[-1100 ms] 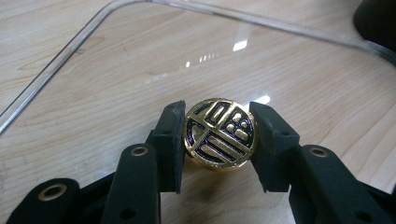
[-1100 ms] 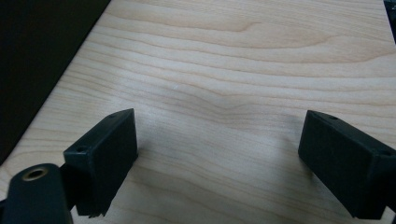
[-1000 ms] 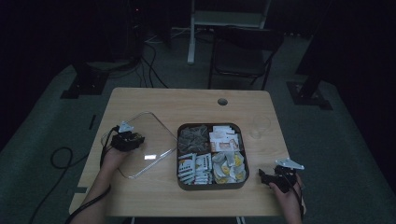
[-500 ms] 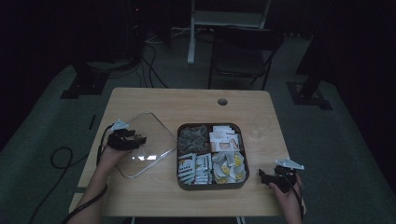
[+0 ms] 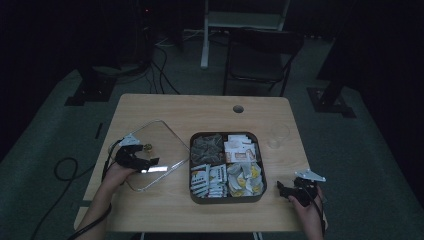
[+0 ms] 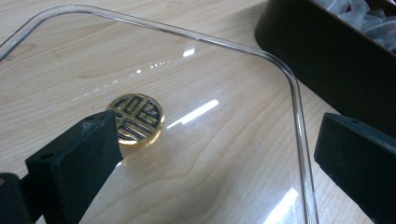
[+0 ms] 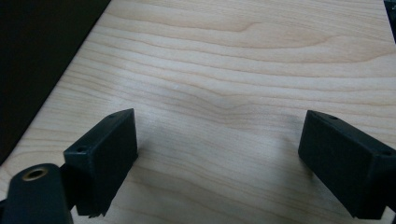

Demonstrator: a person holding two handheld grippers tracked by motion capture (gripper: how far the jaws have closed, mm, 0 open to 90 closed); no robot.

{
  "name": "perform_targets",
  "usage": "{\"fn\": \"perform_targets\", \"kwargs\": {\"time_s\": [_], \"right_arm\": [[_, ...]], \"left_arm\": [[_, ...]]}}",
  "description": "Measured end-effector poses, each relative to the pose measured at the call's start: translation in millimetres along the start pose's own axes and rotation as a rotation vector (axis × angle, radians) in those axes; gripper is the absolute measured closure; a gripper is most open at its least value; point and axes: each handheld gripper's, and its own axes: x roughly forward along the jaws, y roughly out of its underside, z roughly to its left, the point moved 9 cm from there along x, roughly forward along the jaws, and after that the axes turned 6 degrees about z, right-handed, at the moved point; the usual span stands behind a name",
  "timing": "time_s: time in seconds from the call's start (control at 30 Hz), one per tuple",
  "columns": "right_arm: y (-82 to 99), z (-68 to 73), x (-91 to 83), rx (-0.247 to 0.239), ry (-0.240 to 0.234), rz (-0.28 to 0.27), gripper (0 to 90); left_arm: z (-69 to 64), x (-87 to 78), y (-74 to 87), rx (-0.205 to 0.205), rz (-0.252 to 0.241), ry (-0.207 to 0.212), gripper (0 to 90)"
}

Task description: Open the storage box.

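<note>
A clear square lid (image 5: pixel 160 145) with a round gold knob (image 6: pixel 136 119) lies flat on the wooden table, left of a dark tray (image 5: pixel 226 201). My left gripper (image 5: pixel 149 164) hovers low over the lid. Its jaws have just been opening and now stand wide apart (image 6: pixel 219 140), with only the lid's glass between them. The knob sits just beyond the left jaw, partly hidden by it. The tray's dark wall (image 6: pixel 327 56) rises just past the lid's corner. My right gripper (image 5: pixel 282 191) rests near the table's front right corner, open (image 7: pixel 219 140) over bare wood.
The tray's compartments hold several packets and sachets (image 5: pixel 220 180). A clear glass (image 5: pixel 277 136) stands right of the tray, and a round cable hole (image 5: pixel 238 108) is at the back. A black chair (image 5: pixel 260 55) stands behind the table.
The left jaws have opened and let go of the lid's knob, and the left hand has drawn back slightly. The lid stays flat. The right hand has not moved.
</note>
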Motion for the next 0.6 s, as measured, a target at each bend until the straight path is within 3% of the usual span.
{"fn": "perform_targets", "kwargs": {"time_s": [0.37,0.4,0.57,0.6], "right_arm": [[0.0,0.0,0.0,0.000,0.000,0.000,11.2],[0.0,0.0,0.0,0.000,0.000,0.000,11.1],[0.0,0.0,0.0,0.000,0.000,0.000,11.2],[0.0,0.0,0.0,0.000,0.000,0.000,11.2]], "left_arm": [[-24.3,-1.9,4.1,0.070,-0.034,0.041,1.2],[-31.9,-2.6,4.8,0.087,-0.034,0.059,1.2],[-44.9,-2.8,6.7,0.124,-0.030,0.091,1.2],[-53.4,-2.3,7.5,0.136,-0.030,0.108,1.2]]}}
